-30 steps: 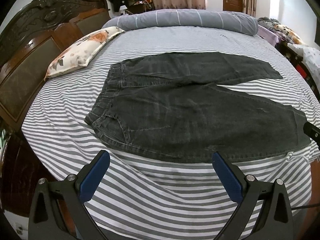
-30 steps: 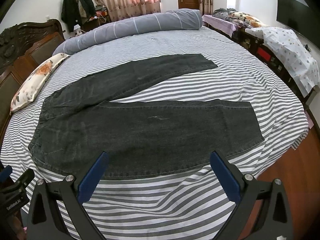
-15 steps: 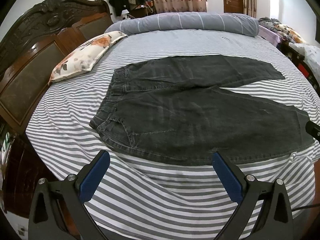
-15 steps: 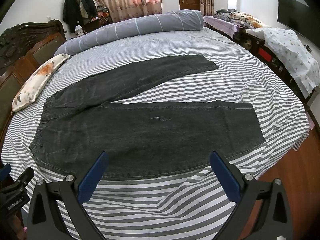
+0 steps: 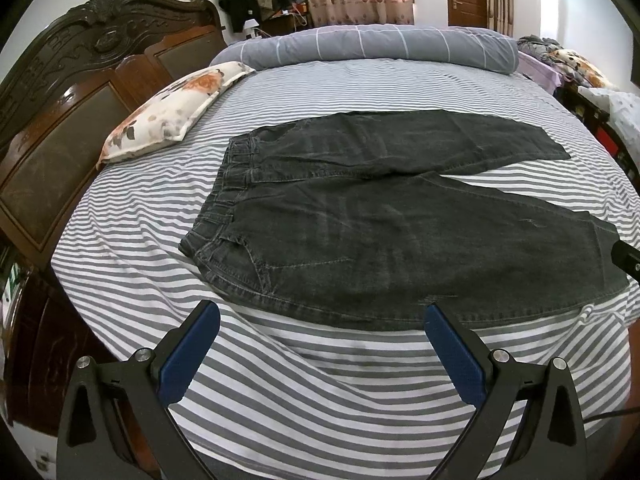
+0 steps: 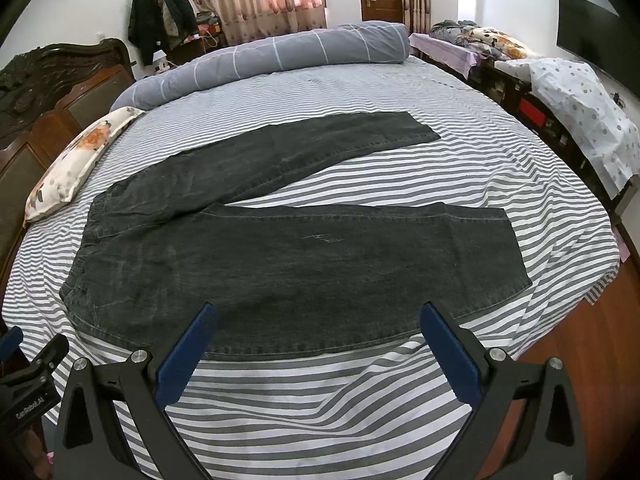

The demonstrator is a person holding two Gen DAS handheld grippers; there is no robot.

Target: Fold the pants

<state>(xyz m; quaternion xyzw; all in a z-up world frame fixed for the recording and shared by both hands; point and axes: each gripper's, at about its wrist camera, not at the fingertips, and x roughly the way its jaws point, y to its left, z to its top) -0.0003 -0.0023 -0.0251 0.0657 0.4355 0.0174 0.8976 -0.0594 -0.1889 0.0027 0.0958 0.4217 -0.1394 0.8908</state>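
- I see the dark denim pants (image 5: 400,232) lying flat on the striped bed sheet (image 5: 304,392), spread out and unfolded.
- In the left wrist view their long axis runs roughly 9 to 3 o'clock: the waistband (image 5: 224,196) points toward 9 o'clock, facing the wooden headboard (image 5: 60,128), and the leg ends point toward 3 o'clock.
- The two legs part in a V. The far leg (image 6: 304,148) angles off toward 1 o'clock in the right wrist view; the near leg (image 6: 360,256) lies almost level across the frame, its hem (image 6: 518,252) at about 3 o'clock.
- My left hand-held gripper (image 5: 320,344) has its jaws spread wide and grips nothing. It hangs over bare sheet near the pants' near edge, apart from the cloth.
- My right hand-held gripper (image 6: 316,344) is equally wide open and empty. In its view the blue pads (image 6: 448,356) overlap the near leg's lower edge, but I cannot tell whether they touch the fabric.
- A floral pillow (image 5: 172,116) lies at about 10 o'clock of the pants, near the headboard, apart from them.
- A rolled grey quilt (image 5: 372,46) stretches along the far side of the bed at 12 o'clock.
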